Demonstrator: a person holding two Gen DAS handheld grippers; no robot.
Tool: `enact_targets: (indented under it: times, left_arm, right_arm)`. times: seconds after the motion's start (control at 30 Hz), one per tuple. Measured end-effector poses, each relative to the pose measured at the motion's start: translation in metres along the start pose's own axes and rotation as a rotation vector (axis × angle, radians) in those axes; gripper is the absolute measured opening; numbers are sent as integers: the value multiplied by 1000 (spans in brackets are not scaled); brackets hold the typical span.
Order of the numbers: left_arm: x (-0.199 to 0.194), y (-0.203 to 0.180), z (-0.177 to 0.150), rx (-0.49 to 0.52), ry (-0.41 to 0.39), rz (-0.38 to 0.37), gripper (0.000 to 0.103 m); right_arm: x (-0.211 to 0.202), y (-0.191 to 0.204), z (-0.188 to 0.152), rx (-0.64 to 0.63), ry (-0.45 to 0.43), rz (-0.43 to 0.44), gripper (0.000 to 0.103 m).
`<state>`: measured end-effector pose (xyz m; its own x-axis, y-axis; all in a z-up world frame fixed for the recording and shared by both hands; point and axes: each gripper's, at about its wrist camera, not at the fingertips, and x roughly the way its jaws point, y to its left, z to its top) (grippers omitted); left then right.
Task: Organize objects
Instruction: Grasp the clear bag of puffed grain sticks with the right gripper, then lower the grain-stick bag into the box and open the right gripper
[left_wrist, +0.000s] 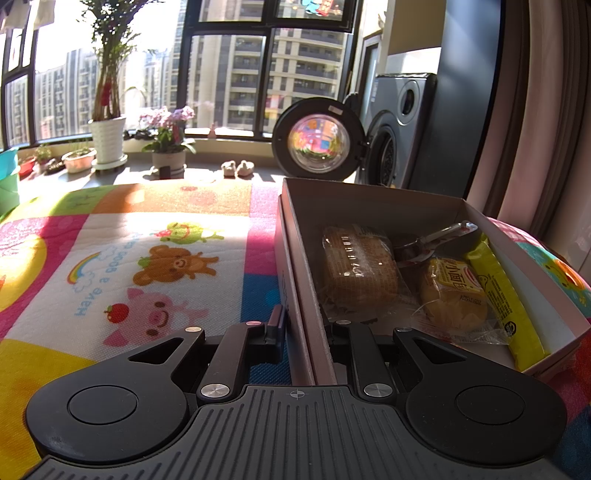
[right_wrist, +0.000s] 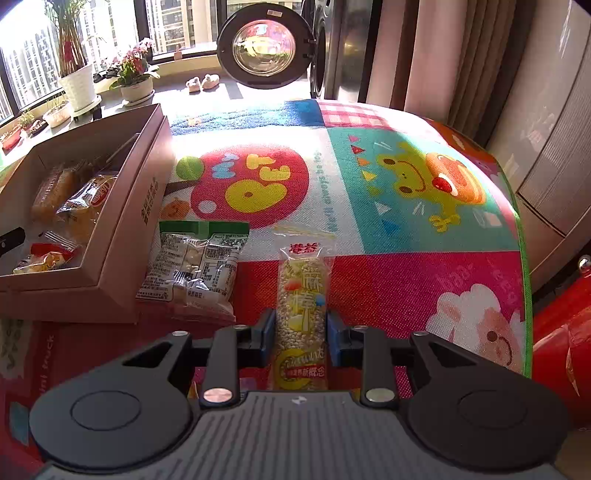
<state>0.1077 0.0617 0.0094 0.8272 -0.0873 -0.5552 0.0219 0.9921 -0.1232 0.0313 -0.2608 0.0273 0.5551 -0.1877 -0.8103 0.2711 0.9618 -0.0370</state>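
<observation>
A pinkish cardboard box (left_wrist: 369, 199) lies on a colourful play mat (left_wrist: 166, 236). My left gripper (left_wrist: 303, 332) is shut on the box's near-left wall. Inside the box are a brown cake packet (left_wrist: 358, 266), a yellow bread packet (left_wrist: 452, 291), a long yellow-green packet (left_wrist: 506, 295) and a red-wrapped item (left_wrist: 432, 240). In the right wrist view the box (right_wrist: 122, 258) sits at the left. Beside it lies a white snack packet with a green top (right_wrist: 192, 266). My right gripper (right_wrist: 300, 332) is shut on a clear grain-bar packet (right_wrist: 301, 280) that rests lengthwise on the mat, with the blue pads (right_wrist: 266, 332) pressing its sides.
A washing machine with its round door (left_wrist: 317, 136) swung open stands beyond the mat. Potted plants (left_wrist: 107, 136) and small slippers (left_wrist: 236, 168) line the window ledge. Curtains (right_wrist: 424, 55) hang at the right, and a red object (right_wrist: 561, 332) borders the mat's right edge.
</observation>
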Motion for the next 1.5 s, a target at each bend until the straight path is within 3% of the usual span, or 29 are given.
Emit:
enact_targets:
  times: [0.3, 0.53, 0.77, 1.0, 1.17, 1.4, 1.5]
  left_arm:
    - [0, 0, 0, 0, 0, 0, 17]
    - [0, 0, 0, 0, 0, -1, 17]
    - [0, 0, 0, 0, 0, 0, 17]
    - [0, 0, 0, 0, 0, 0, 17]
    - [0, 0, 0, 0, 0, 0, 17]
    - [0, 0, 0, 0, 0, 0, 17]
    - [0, 0, 0, 0, 0, 0, 17]
  right_arm:
    - [-82, 8, -13, -16, -59, 95, 28]
    - [-129, 38, -29, -75, -89, 187, 28]
    - [-164, 51, -30, -110, -131, 226, 28]
    - [-173, 71, -23, -137, -127, 311, 28]
    - [-165, 94, 0, -159, -123, 377, 28]
    - [-114, 143, 49, -182, -106, 385, 28]
    - [-87, 157, 67, -173, -36, 405, 28]
